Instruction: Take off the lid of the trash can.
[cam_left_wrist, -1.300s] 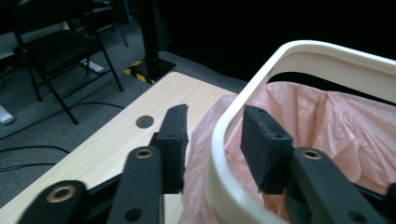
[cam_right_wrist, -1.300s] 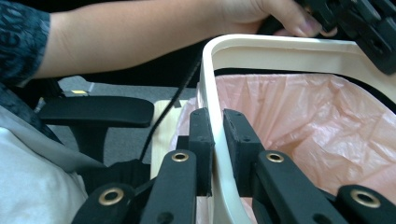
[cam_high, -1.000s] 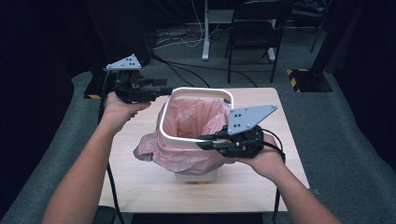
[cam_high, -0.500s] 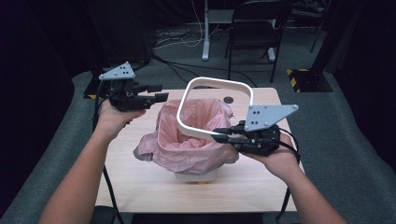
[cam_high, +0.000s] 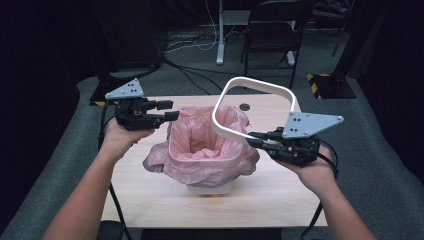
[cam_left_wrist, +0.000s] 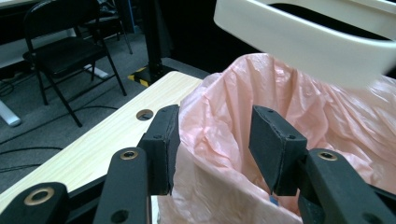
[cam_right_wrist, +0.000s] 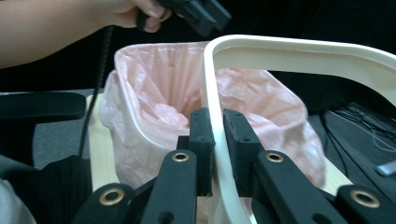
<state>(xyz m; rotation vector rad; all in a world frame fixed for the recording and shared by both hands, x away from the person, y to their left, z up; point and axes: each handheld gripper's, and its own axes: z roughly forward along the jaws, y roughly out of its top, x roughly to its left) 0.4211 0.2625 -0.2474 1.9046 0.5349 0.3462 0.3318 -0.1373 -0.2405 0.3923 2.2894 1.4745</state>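
A small white bin (cam_high: 212, 189) lined with a pink plastic bag (cam_high: 207, 145) stands on the wooden table (cam_high: 150, 195). My right gripper (cam_high: 254, 139) is shut on the near edge of a white rounded ring (cam_high: 255, 107), held tilted up above the bin's right side. In the right gripper view the ring (cam_right_wrist: 299, 53) passes between the jaws (cam_right_wrist: 217, 140). My left gripper (cam_high: 167, 111) is open, level with the bag's left rim. In the left gripper view its jaws (cam_left_wrist: 212, 140) stand apart in front of the bag (cam_left_wrist: 289, 116), with the ring (cam_left_wrist: 303, 39) overhead.
A folding chair (cam_high: 277, 25) and a stand with cables (cam_high: 220, 35) are on the carpet beyond the table. A round hole (cam_high: 244, 106) sits near the table's far edge. Dark floor drops off on both sides of the table.
The right gripper has lifted the white ring off the bin and carried it up and to the right. The left gripper has let go and drawn back to the left.
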